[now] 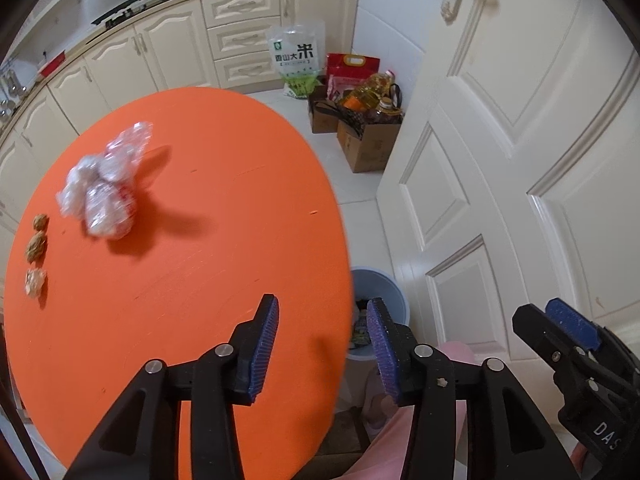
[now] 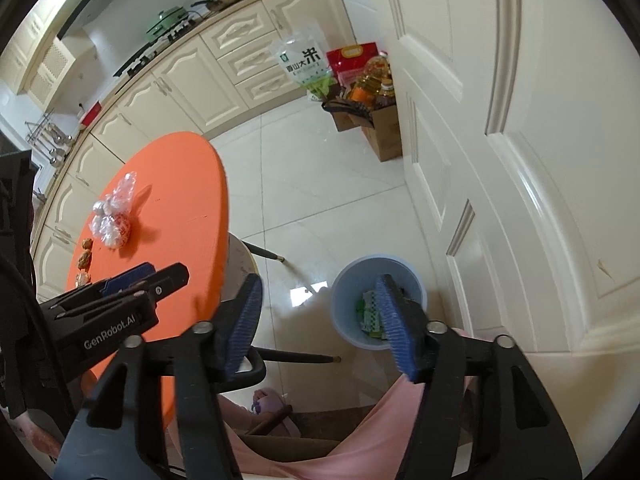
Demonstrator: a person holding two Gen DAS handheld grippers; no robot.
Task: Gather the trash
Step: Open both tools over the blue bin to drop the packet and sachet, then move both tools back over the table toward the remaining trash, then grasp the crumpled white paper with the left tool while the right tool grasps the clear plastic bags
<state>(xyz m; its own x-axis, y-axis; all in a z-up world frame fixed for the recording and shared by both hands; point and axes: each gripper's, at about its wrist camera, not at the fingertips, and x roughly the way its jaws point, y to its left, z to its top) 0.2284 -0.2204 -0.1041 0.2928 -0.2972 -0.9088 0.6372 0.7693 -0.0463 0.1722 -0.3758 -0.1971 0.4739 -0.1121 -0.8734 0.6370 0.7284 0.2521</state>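
Observation:
A crumpled clear plastic bag [image 1: 104, 188] [image 2: 114, 216] lies on the far left of the round orange table [image 1: 200, 260] [image 2: 180, 200]. Beside it sit two brown scraps [image 1: 38, 236] [image 2: 85, 256] and a small crumpled wrapper [image 1: 35, 282]. A light blue bin [image 1: 390, 284] [image 2: 352, 284] stands on the floor by the table's right edge, with green-and-white packaging [image 2: 370, 312] inside. My left gripper [image 1: 324, 344] [image 2: 160, 276] hovers open and empty over the table's near right edge. My right gripper [image 2: 318, 312] [image 1: 560, 320] stands open above the bin, with nothing between its pads.
A white panelled door [image 1: 520, 140] fills the right side. Cardboard boxes with oil bottles [image 1: 368, 128] and a rice bag [image 1: 298, 60] sit on the tiled floor by the cream cabinets [image 1: 168, 48]. A person's pink-clad legs [image 2: 360, 440] and slipper are below, beside a stool [image 2: 240, 264].

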